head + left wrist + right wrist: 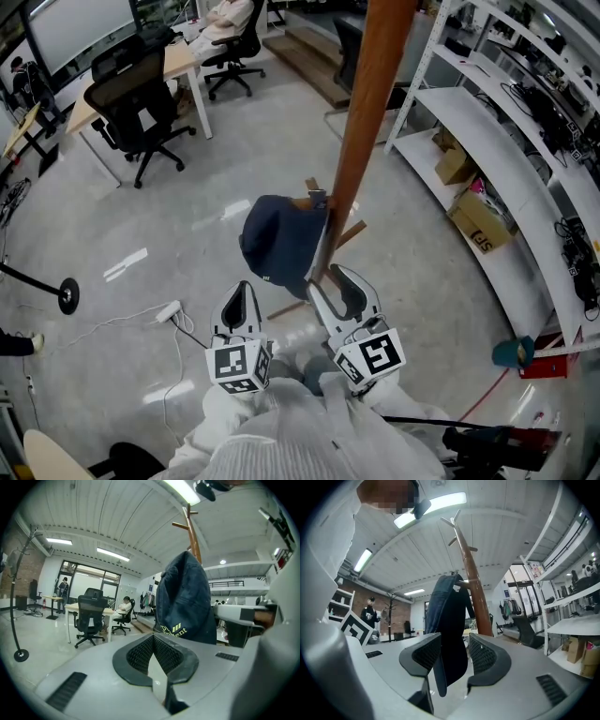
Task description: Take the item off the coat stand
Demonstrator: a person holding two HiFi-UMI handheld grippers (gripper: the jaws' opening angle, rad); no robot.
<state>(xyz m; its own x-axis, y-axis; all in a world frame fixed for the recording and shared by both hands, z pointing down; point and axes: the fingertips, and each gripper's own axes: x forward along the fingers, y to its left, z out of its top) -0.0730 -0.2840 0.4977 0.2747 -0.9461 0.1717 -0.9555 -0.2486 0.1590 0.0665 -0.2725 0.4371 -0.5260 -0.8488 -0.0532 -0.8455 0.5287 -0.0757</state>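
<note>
A dark navy cap hangs on a peg of the brown wooden coat stand. In the left gripper view the cap fills the middle, just beyond my left gripper, whose jaws meet with nothing between them. My right gripper is open, and the cap's lower edge hangs in the gap between its pads without being pressed. The stand's pole rises just behind the cap. From above, my left gripper sits below the cap and my right gripper reaches its right edge beside the pole.
White shelving with cardboard boxes runs along the right. Black office chairs and a desk stand at the far left, with a seated person beyond. A power strip and cable lie on the floor at the left.
</note>
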